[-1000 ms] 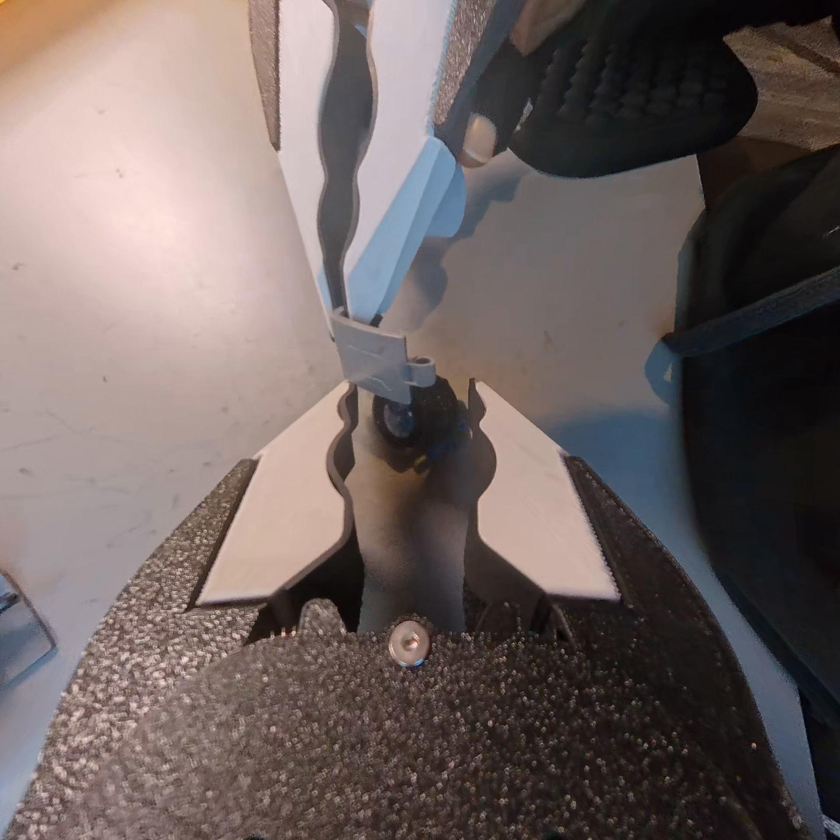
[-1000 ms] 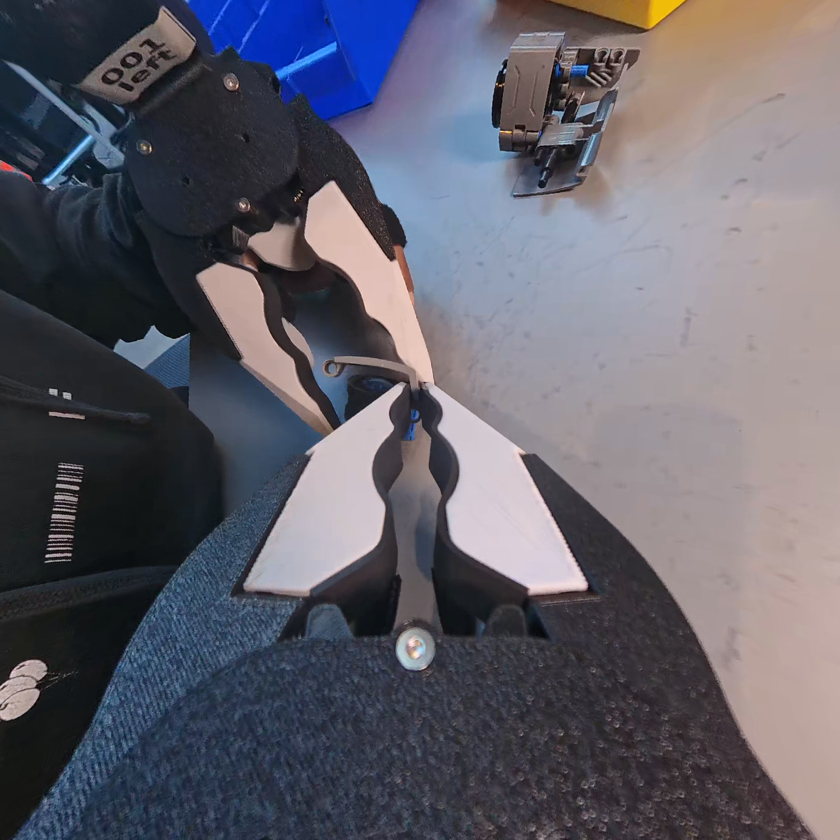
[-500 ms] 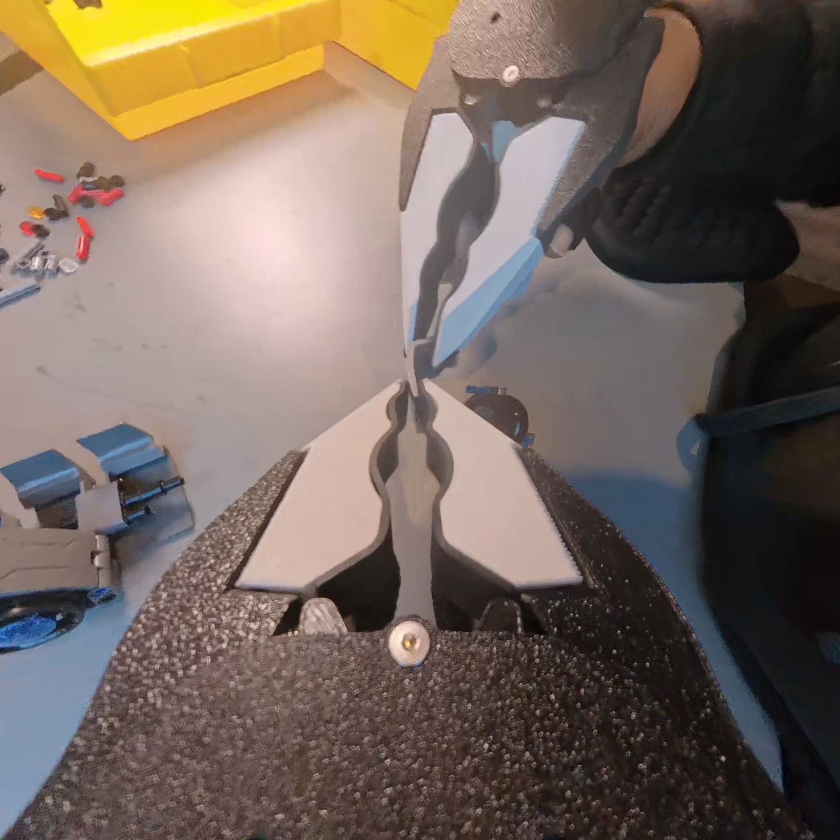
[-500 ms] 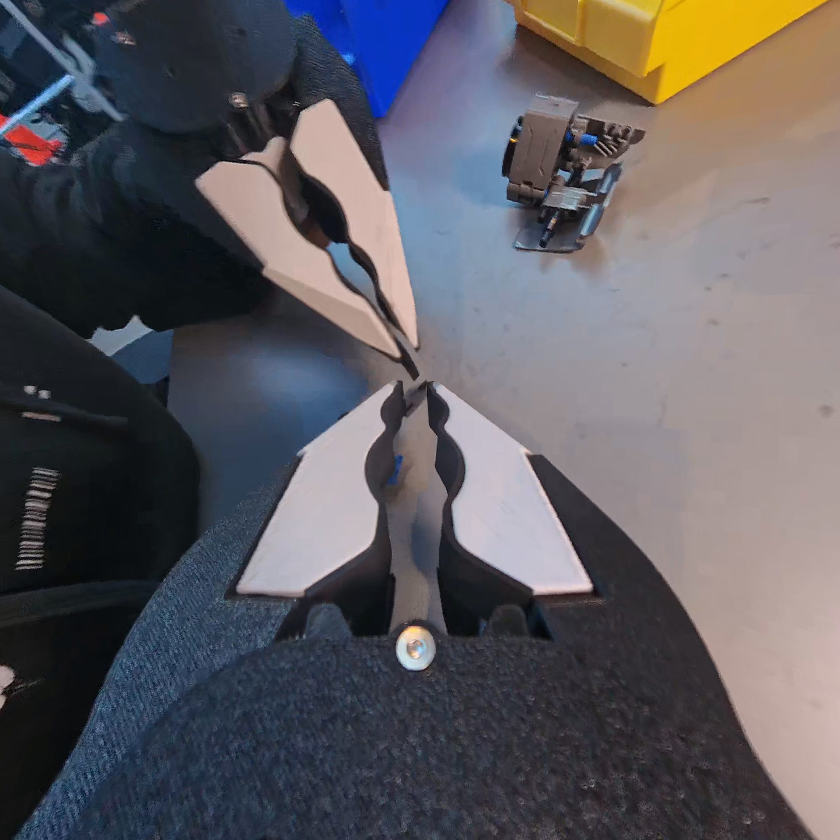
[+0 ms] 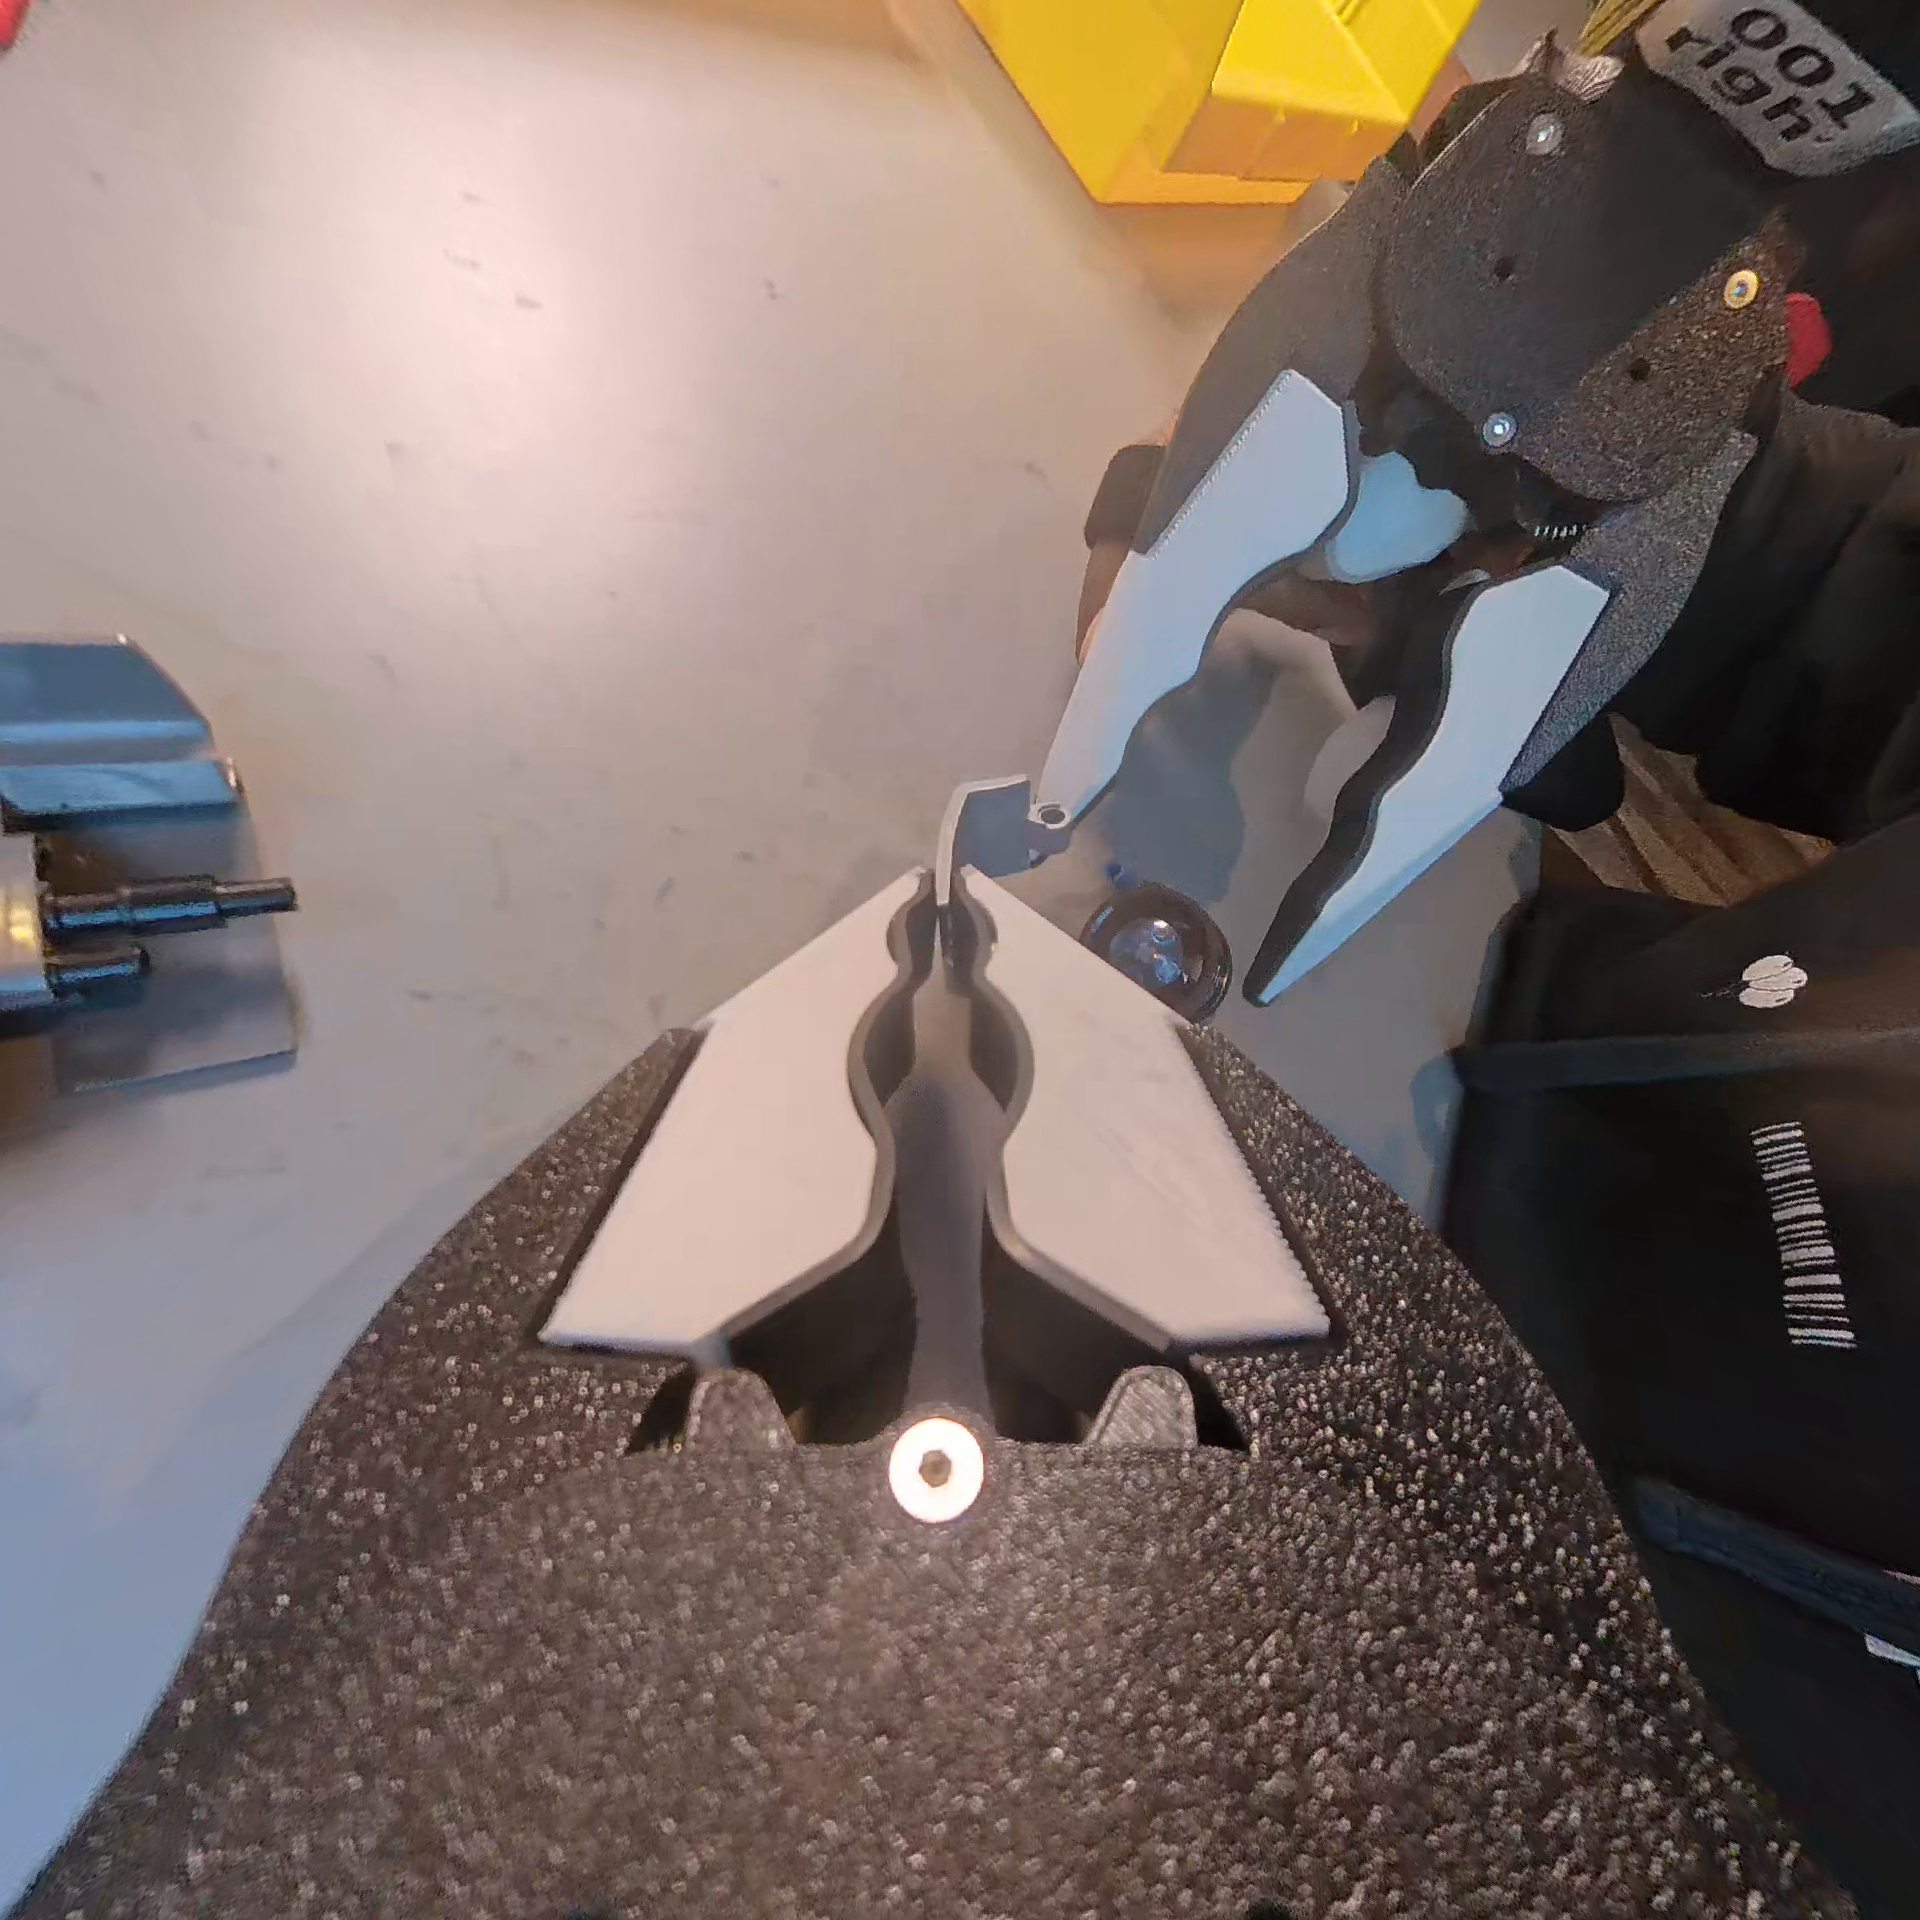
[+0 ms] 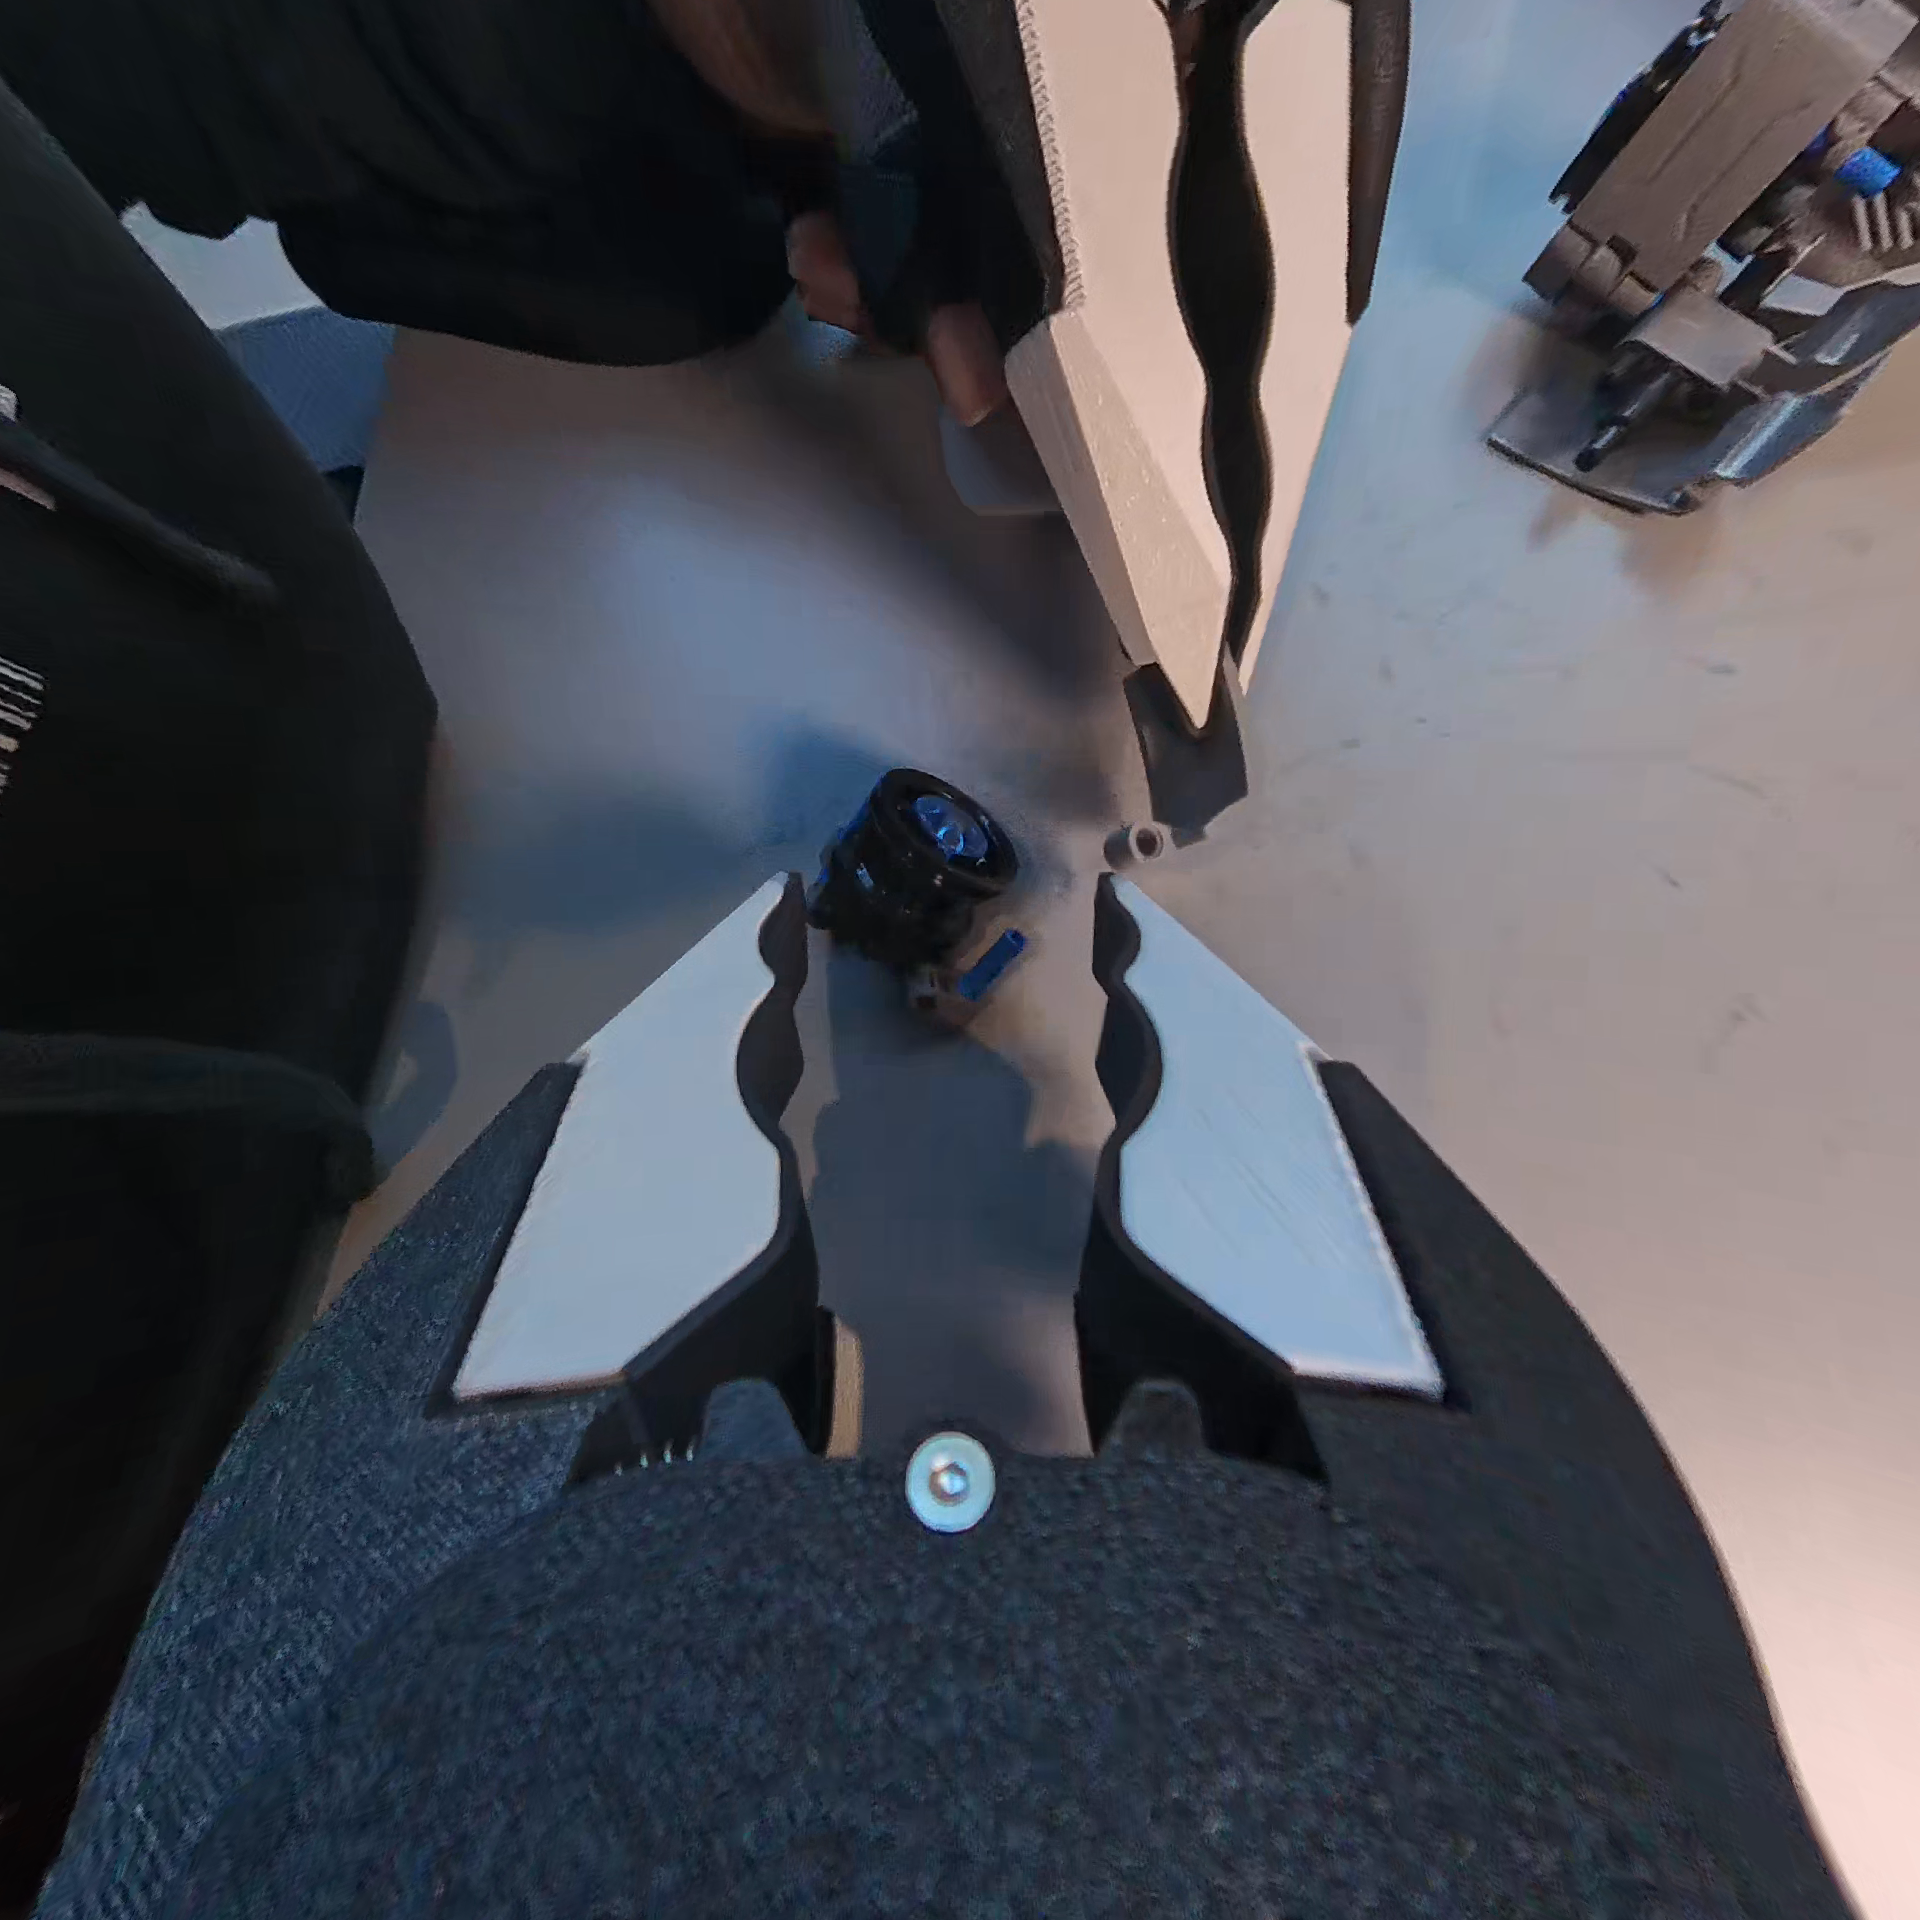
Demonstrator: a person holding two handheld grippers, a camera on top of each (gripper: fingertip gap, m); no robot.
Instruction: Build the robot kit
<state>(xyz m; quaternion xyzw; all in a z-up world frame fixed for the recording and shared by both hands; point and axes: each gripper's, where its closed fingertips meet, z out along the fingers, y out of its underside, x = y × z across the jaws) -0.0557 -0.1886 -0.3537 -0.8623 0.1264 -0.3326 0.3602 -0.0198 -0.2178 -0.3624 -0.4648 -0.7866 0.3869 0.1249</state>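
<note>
My left gripper (image 5: 948, 894) is shut on a thin grey panel piece (image 5: 995, 831), which stands up out of its fingertips above the table. It shows in the right wrist view too, where the left gripper (image 6: 1195, 717) pinches the same grey piece (image 6: 1190, 774). My right gripper (image 6: 945, 883) is open and holds nothing. It hovers over a small black wheel with a blue hub (image 6: 920, 857) and a blue pin (image 6: 992, 964), both lying on the table. In the left wrist view the open right gripper (image 5: 1158, 909) straddles the wheel (image 5: 1158, 951), with one fingertip close to the grey piece.
A partly built grey model (image 6: 1714, 312) sits on the pale table (image 6: 1558, 831) at the far right; it also shows at the left edge of the left wrist view (image 5: 104, 831). Yellow bins (image 5: 1226, 94) stand at the back. A person in black clothing (image 5: 1714, 1247) is close by. Across from one pair of fingers to the other is roughly 5 cm.
The grey piece passed from my right gripper to my left: the left shut on it, then the right opened, let go and drew back over the wheel.
</note>
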